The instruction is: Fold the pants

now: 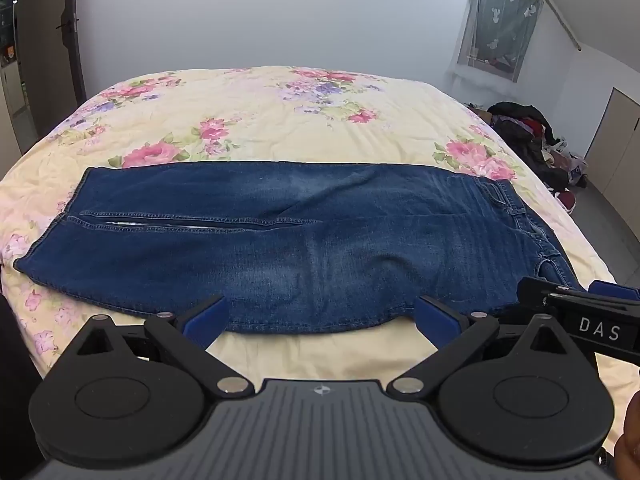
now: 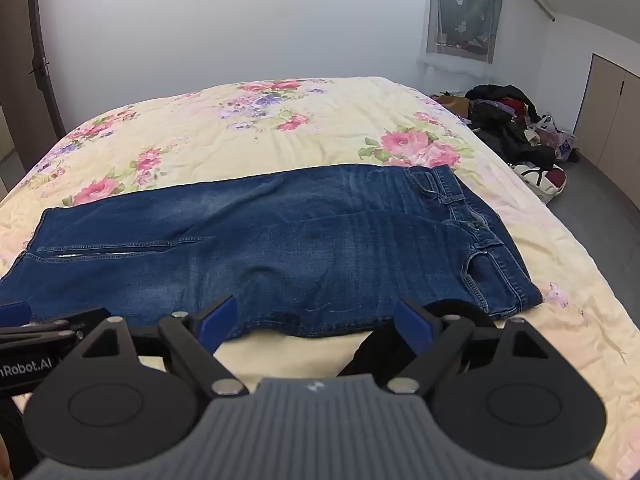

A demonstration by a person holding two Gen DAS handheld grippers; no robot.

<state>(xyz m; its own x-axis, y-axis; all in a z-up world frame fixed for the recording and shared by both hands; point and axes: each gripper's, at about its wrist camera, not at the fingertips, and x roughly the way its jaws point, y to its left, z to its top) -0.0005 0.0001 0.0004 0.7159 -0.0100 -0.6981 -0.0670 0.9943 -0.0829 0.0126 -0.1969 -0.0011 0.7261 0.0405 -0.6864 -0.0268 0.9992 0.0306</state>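
Note:
Blue denim pants [image 1: 280,236] lie flat across a floral bedspread [image 1: 256,120], legs side by side, hems at the left, waistband at the right. They also show in the right wrist view [image 2: 304,248]. My left gripper [image 1: 320,316] is open and empty, its blue-padded fingers at the near edge of the pants by the legs. My right gripper [image 2: 316,316] is open and empty at the near edge close to the seat and waistband. The right gripper's body shows at the right in the left wrist view [image 1: 580,312]; the left gripper's body shows at the left in the right wrist view [image 2: 36,328].
A pile of clothes and bags [image 2: 516,132] lies on the floor to the right of the bed. A curtained window [image 2: 464,8] is on the back wall. A dark door [image 2: 24,64] stands at the left. Cabinets [image 2: 616,120] line the right wall.

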